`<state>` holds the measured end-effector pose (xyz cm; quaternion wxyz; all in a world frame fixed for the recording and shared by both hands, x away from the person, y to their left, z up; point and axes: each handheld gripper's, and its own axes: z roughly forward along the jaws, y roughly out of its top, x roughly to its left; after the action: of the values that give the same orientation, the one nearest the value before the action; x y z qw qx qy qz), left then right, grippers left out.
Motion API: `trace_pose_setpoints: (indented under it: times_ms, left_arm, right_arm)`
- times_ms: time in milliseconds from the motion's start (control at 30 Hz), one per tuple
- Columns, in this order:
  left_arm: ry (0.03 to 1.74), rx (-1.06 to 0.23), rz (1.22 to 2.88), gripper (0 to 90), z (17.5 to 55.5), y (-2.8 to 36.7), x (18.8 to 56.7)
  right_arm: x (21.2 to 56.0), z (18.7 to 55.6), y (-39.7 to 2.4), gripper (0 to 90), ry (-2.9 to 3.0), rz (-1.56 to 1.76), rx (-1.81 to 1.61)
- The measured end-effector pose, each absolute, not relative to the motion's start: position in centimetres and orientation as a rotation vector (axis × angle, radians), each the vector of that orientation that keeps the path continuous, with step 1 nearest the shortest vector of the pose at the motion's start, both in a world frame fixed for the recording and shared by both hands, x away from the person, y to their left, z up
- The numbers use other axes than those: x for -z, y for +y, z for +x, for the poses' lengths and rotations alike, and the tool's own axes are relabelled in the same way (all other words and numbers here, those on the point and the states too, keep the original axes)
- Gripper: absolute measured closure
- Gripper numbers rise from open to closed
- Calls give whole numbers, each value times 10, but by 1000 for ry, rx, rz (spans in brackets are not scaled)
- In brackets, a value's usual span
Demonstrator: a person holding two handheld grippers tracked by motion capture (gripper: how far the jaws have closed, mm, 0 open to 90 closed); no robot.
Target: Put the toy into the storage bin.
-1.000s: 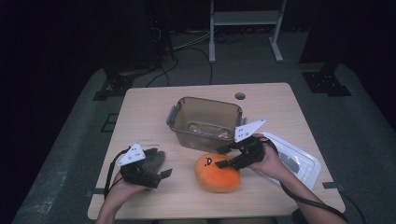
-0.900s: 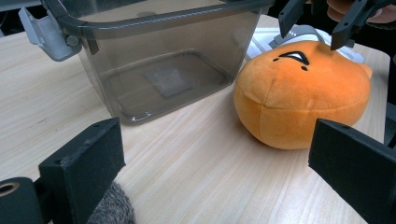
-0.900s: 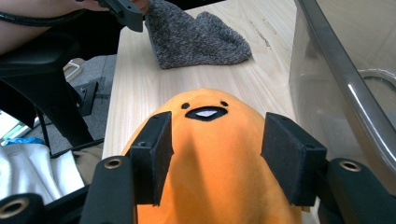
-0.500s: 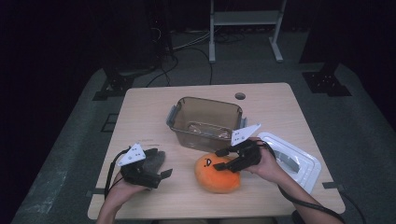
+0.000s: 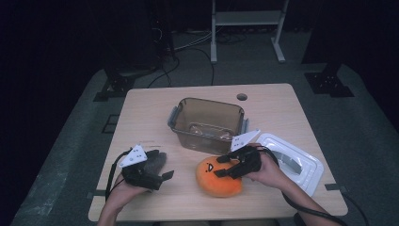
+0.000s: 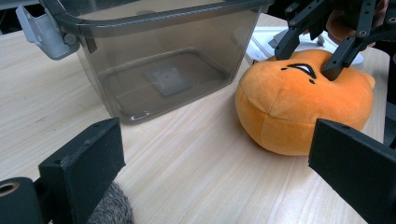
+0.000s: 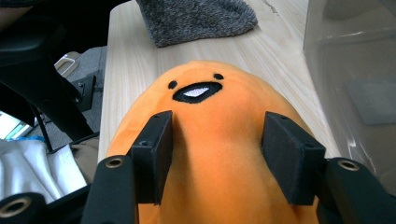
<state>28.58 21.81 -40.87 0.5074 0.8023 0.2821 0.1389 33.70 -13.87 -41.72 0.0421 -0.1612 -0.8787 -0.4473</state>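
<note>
Grip is what has changed, and only slightly: against the frames from a moment before, your right gripper (image 5: pixel 221 167) has settled a touch lower onto the round orange plush toy with the stitched face (image 5: pixel 219 182), and the toy itself hasn't shifted. It lies on the pale wooden table (image 5: pixel 150 113), just in front of the clear brown plastic bin (image 5: pixel 207 141) and beside the white plastic lid (image 5: pixel 301 165).

In the right gripper view your pads sit on either side of the toy's crown with the fabric bulging up between them, so you're pinching the toy, though it hasn't left the table. Your left gripper (image 5: pixel 162 165) has stayed put with its jaws wide and nothing between them, resting over the grey fuzzy cloth (image 5: pixel 155 159).

The pinch looks shallow on soft stuffing, so squeeze firmer before you lift towards the bin.
</note>
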Motion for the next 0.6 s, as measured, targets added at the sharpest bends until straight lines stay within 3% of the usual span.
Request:
trace_pose_setpoints:
  times_ms: [267, 600]
  left_arm:
    - [682, -333, 1935, 28, 286, 218, 409]
    - [684, -333, 1934, 28, 286, 218, 410]
  right_arm:
    - [420, 333, -137, 437, -2679, -492, 1371]
    - [418, 319, -128, 541, -2720, -465, 1328]
